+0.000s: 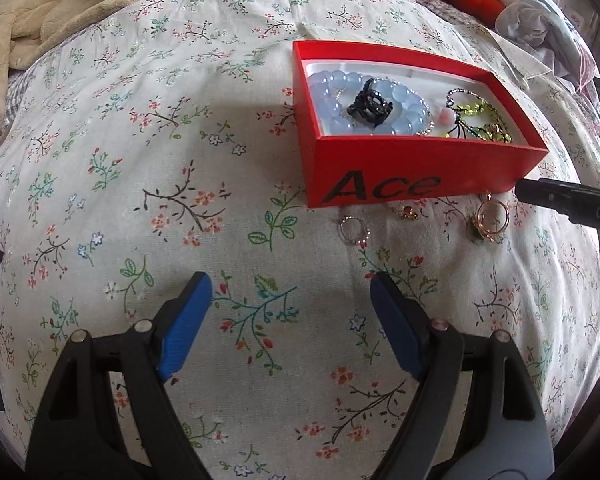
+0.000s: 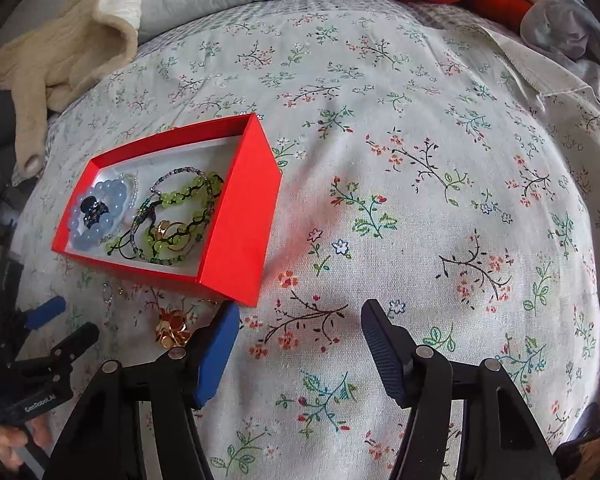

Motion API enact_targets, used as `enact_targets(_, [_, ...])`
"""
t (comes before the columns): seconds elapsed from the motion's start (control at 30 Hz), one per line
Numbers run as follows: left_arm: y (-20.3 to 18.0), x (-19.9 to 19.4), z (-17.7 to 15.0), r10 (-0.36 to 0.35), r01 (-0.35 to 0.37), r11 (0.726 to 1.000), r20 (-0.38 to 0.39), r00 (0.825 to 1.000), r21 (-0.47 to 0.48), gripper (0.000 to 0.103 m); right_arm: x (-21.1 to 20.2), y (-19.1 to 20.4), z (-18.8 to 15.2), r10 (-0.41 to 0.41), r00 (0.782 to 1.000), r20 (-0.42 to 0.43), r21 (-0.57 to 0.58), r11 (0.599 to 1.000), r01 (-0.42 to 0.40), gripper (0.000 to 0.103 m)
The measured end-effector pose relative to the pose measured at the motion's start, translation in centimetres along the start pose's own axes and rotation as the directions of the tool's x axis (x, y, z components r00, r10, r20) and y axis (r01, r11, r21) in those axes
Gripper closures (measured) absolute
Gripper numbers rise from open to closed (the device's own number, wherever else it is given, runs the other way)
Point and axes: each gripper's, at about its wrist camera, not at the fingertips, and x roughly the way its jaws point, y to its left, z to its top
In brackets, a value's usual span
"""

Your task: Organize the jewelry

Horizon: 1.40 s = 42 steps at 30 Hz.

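the left gripper [image 1: 290,320] is hanging wide over bare floral bedspread [image 1: 140,160], nothing between its blue pads, so it is looking like the idle hand, kept clear while the other one works.

further along, the red box [image 1: 400,168] is sitting open toward the far right part of the bedspread, lid off so pieces can go straight in. inside, a blue bead bracelet [image 1: 332,116] is lying at the box's left end with a black hair claw [image 1: 370,106] resting on top of it, and a green beaded strand [image 1: 480,120] is filling the right end; those seem already sorted.

just in front of the box's near wall, three loose pieces are still waiting on the cloth: a thin silver ring [image 1: 354,230], a small gold piece [image 1: 406,212] that i cannot make out properly, and a gold ring [image 1: 490,220] nearest the box's right corner.

the right gripper [image 2: 296,324] is hovering partly open and empty, its left pad just beside that gold ring [image 2: 172,330] rather than around it. it is probably lining up to pinch it, and needs to shift left first.
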Motion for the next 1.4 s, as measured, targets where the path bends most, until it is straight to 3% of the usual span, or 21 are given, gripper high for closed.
enact_targets(0.23, [-0.5, 0.3, 0.5, -0.032, 0.032, 0.999, 0.012, 0.999, 0.022, 0.021, 0.2, -0.6, 1.1, -0.015, 0.999, 0.038, 0.014, 1.000, 0.014, 0.040])
enact_targets(0.33, [-0.8, 0.2, 0.5, -0.051, 0.050, 0.998, 0.018, 0.999, 0.035, 0.023, 0.1, -0.8, 1.0, 0.016, 0.999, 0.030, 0.029, 0.999, -0.017, 0.040])
enact_targets(0.57, [-1.6, 0.3, 0.5, -0.100, 0.099, 0.992, 0.007, 0.995, 0.082, 0.045, -0.8, 0.6, 0.2, 0.060, 0.998, 0.008, 0.002, 0.998, -0.060, 0.040])
enact_targets(0.83, [-2.0, 1.2, 1.0, -0.100, 0.099, 0.991, 0.014, 0.995, 0.093, 0.055, -1.0, 1.5, -1.0, 0.075, 0.997, -0.027, -0.018, 0.997, -0.076, 0.040])
enact_targets(1.13, [-2.5, 1.6, 1.3, -0.132, 0.130, 0.985, 0.009, 0.991, 0.118, 0.085, -1.0, 1.4, -1.3, 0.082, 0.996, -0.035, -0.021, 0.996, -0.083, 0.040])
enact_targets(1.27, [-2.5, 1.5, 1.3, -0.132, 0.130, 0.983, 0.006, 0.991, 0.127, 0.087, -1.1, 1.5, -1.4, 0.088, 0.995, -0.037, -0.030, 0.996, -0.089, 0.040])
enact_targets(1.3, [-2.5, 1.5, 1.3, -0.132, 0.130, 0.984, 0.006, 0.991, 0.124, 0.089, -1.1, 1.5, -1.4, 0.089, 0.995, -0.037, -0.032, 0.995, -0.090, 0.040])
enact_targets(1.33, [-2.4, 1.5, 1.3, -0.134, 0.133, 0.984, 0.001, 0.991, 0.119, 0.100, -1.1, 1.4, -1.5, 0.090, 0.995, -0.037, -0.032, 0.995, -0.091, 0.040])
enact_targets(1.4, [-2.2, 1.4, 1.4, -0.141, 0.141, 0.984, -0.004, 0.990, 0.109, 0.100, -1.2, 1.4, -1.5, 0.093, 0.995, -0.037, -0.033, 0.995, -0.094, 0.040])
